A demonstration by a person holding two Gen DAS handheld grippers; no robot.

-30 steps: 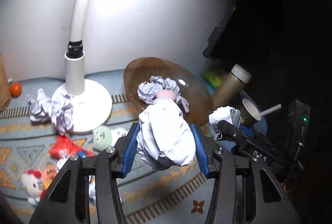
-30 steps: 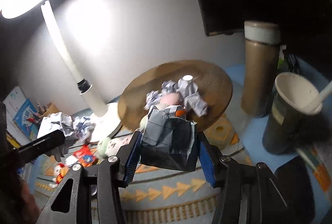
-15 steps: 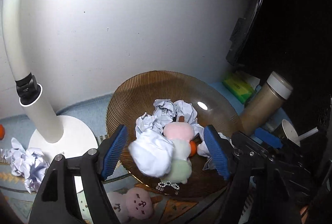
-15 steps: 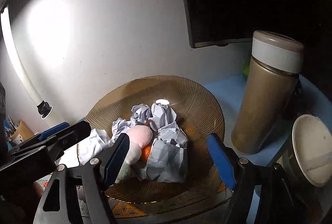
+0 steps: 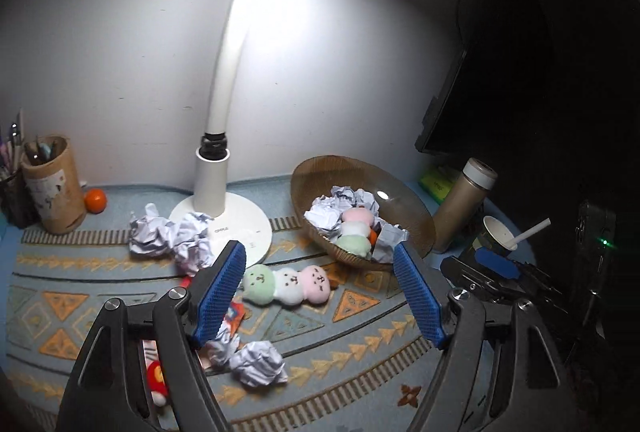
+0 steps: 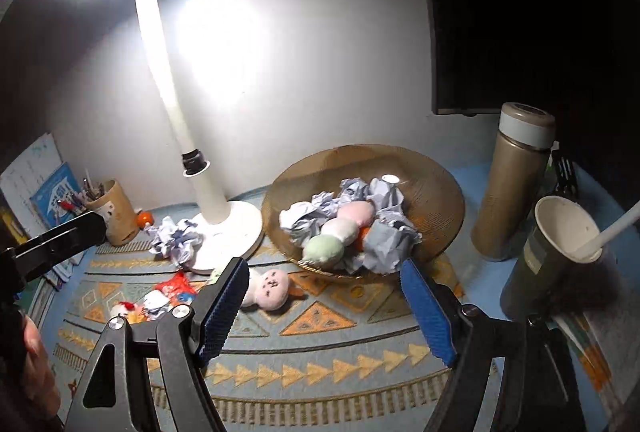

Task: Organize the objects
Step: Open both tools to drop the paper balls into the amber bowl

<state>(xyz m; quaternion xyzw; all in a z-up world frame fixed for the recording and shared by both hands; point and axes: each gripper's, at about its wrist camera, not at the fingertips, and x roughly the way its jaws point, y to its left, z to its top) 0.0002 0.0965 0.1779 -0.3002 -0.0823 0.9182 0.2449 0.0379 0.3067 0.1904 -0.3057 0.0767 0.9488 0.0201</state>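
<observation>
A brown ribbed bowl [image 5: 404, 200] [image 6: 436, 188] holds several crumpled paper balls [image 5: 326, 214] [image 6: 384, 240] and a pink, white and green plush [image 5: 354, 228] [image 6: 340, 228]. My left gripper [image 5: 320, 292] is open and empty, held above the patterned mat, back from the bowl. My right gripper [image 6: 324, 308] is open and empty, in front of the bowl. A second three-ball plush [image 5: 286, 284] [image 6: 270, 288] lies on the mat. Loose paper balls lie by the lamp base [image 5: 168, 236] [image 6: 176, 240] and near the left fingers [image 5: 256, 364].
A white desk lamp [image 5: 220, 208] [image 6: 216, 208] stands left of the bowl. A gold flask [image 5: 464, 208] [image 6: 512, 180] and a paper cup with a straw [image 5: 496, 236] [image 6: 556, 252] stand at the right. A pen holder [image 5: 50, 184], an orange [image 5: 95, 200] and small toys [image 6: 168, 296] lie at the left.
Both grippers opened and dropped their paper balls into the bowl, then pulled back and up from it. The balls now lie in the bowl.
</observation>
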